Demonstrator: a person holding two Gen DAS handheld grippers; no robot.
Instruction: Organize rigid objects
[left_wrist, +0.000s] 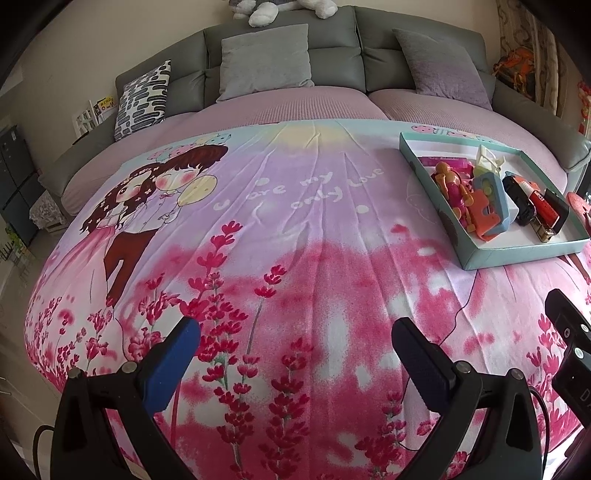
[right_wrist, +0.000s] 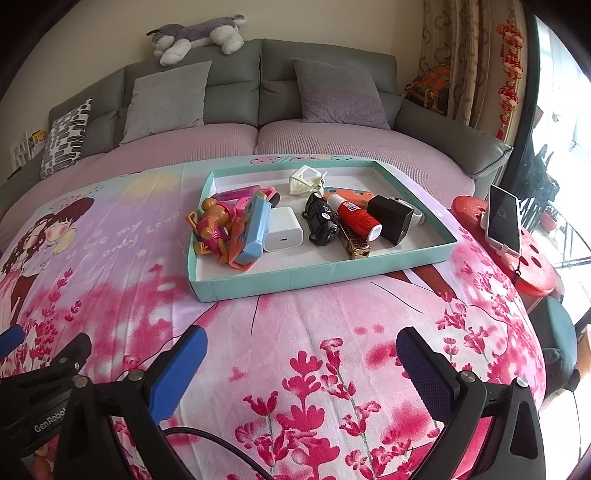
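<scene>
Both tongs (left_wrist: 295, 347) (right_wrist: 301, 354) gape empty; red tube (right_wrist: 356, 217) in tray (right_wrist: 321, 271) lies cap-end away.

The printed blanket (left_wrist: 295, 206) reads "u are my only love". The left gripper (right_wrist: 44, 424) body carries "GenRobot", cut off at its end.

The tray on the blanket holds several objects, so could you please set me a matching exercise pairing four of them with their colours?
All four lie in the teal tray.

Things:
1. Charger cube
2. Toy car
3. Glue bottle
4. Toy figure

Colours:
A. Red with a white cap
B. Pink and orange-brown
C. White
D. Black

Pairs: 1-C, 2-D, 3-A, 4-B.
</scene>
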